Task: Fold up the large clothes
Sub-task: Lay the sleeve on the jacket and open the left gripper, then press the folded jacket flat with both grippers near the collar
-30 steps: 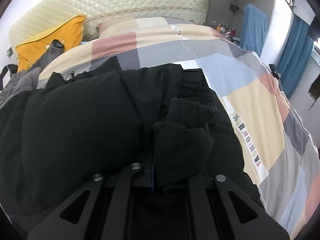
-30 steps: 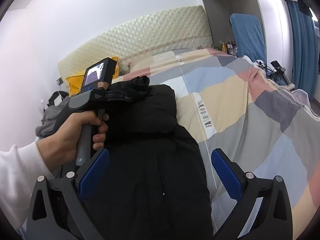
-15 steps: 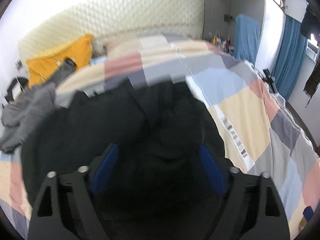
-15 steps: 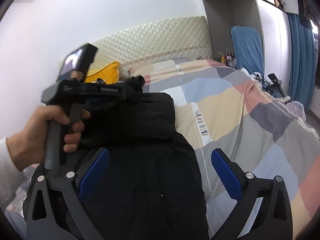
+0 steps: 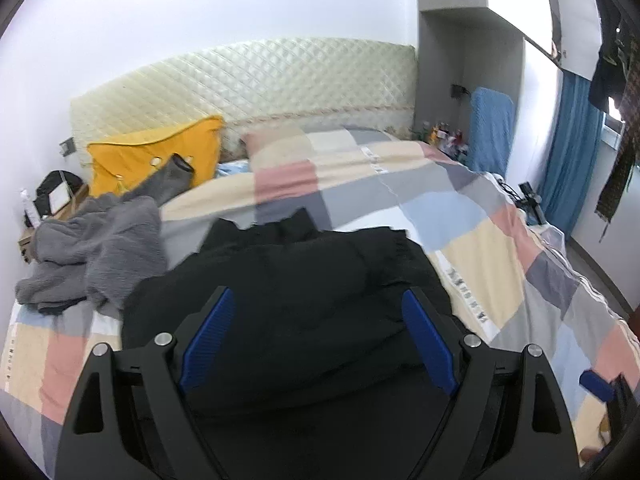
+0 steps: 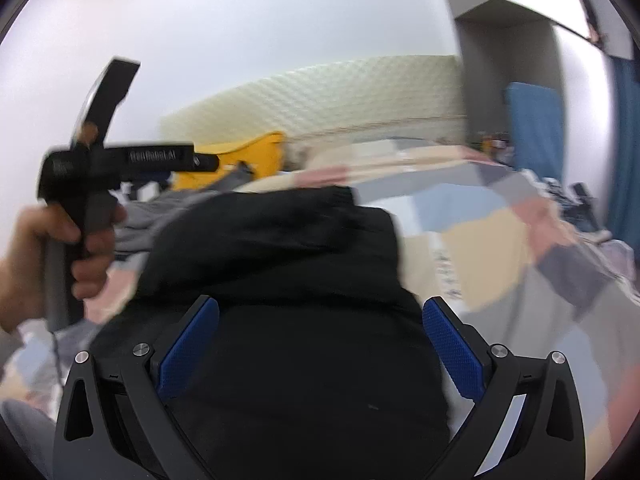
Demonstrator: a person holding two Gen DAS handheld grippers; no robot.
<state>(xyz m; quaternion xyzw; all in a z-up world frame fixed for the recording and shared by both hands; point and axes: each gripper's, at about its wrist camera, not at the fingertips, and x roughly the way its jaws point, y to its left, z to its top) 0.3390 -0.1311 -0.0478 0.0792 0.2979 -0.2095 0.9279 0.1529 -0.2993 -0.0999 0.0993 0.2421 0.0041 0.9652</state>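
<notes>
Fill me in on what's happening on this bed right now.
A person is folding a black puffy jacket laid on the patchwork duvet, with a handheld gripper in each hand. The left gripper and the right gripper both hover above the jacket with fingers spread wide, gripping nothing. The person's left hand holds its gripper up off the bed. The jacket lies bunched into a rough bundle. A grey fleece garment and a yellow pillow sit off to the side.

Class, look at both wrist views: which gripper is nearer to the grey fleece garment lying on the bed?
Left. The left gripper is raised on the side of the black jacket beside the grey fleece; the right gripper sits over the jacket, farther off.
</notes>
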